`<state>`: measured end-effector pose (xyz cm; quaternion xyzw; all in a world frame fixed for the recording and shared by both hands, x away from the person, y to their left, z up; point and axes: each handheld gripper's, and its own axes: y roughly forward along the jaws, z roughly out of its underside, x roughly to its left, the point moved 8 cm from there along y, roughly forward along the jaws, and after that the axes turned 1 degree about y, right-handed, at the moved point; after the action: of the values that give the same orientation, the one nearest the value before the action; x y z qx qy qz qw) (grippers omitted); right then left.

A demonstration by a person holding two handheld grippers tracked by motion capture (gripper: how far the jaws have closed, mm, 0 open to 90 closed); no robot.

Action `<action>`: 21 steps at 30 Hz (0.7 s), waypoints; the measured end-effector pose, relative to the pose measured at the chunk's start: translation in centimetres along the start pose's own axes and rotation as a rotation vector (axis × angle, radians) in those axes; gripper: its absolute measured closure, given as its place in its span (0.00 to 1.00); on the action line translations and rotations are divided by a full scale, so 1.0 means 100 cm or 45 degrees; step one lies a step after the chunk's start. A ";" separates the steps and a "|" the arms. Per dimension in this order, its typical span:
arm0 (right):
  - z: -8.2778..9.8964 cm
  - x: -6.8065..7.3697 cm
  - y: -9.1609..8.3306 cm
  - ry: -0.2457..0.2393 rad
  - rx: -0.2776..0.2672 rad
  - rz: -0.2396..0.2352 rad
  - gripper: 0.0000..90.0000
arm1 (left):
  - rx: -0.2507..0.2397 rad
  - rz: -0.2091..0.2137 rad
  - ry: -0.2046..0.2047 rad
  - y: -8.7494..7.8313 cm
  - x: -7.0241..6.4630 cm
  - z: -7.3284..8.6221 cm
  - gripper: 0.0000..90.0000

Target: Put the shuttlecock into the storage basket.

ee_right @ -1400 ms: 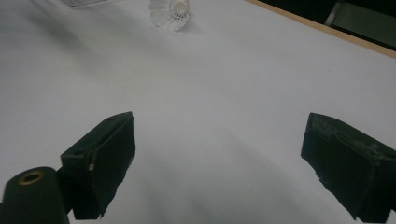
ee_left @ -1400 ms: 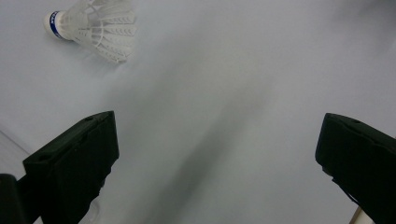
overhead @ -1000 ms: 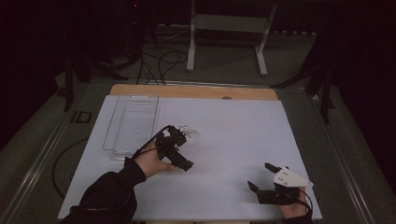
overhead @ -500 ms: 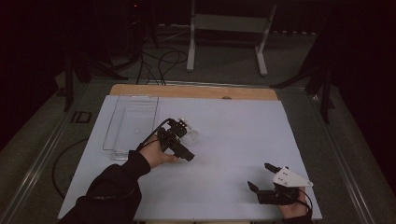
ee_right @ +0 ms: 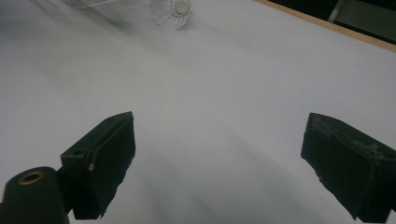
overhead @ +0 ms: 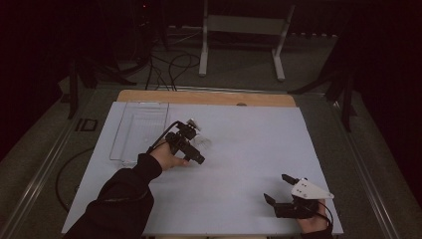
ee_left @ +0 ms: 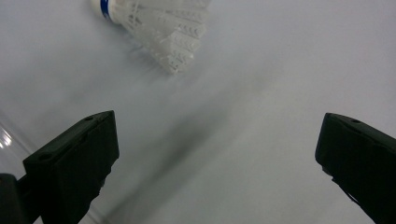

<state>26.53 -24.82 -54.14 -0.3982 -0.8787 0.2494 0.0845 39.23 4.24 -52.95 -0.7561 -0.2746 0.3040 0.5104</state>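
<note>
Advancing up the table toward the shuttlecock (ee_left: 154,32), left gripper (ee_left: 217,149) spread wide, empty; right gripper (overhead: 279,190) idle, also spread, near front edge.

Clear tray (overhead: 130,130), white table (overhead: 259,149), metal stand (overhead: 244,25)

The left claw (overhead: 195,133) has moved up the surface (overhead: 239,149), away from the person, a little more in each picture. It is now closer to the clear tray (overhead: 139,130) than it was a second ago. The white shuttlecock (overhead: 201,143) now shows just beside the claw's right side, where before it peeked out at the claw's tip.
</note>
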 end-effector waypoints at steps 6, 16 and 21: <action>0.001 0.000 0.001 -0.004 0.009 0.000 0.11 | 0.004 0.008 -0.038 0.005 0.002 -0.006 0.00; 0.001 0.001 0.001 -0.001 0.013 -0.006 0.11 | 0.047 -0.002 -0.027 0.019 0.004 -0.015 0.02; 0.002 0.000 0.001 -0.002 0.015 -0.005 0.11 | 0.060 -0.021 -0.051 0.026 0.007 -0.022 0.03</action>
<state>26.51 -24.82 -54.31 -0.3958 -0.8780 0.2548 0.0868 41.56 2.58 -54.85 -0.7353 -0.2836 0.3213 0.5250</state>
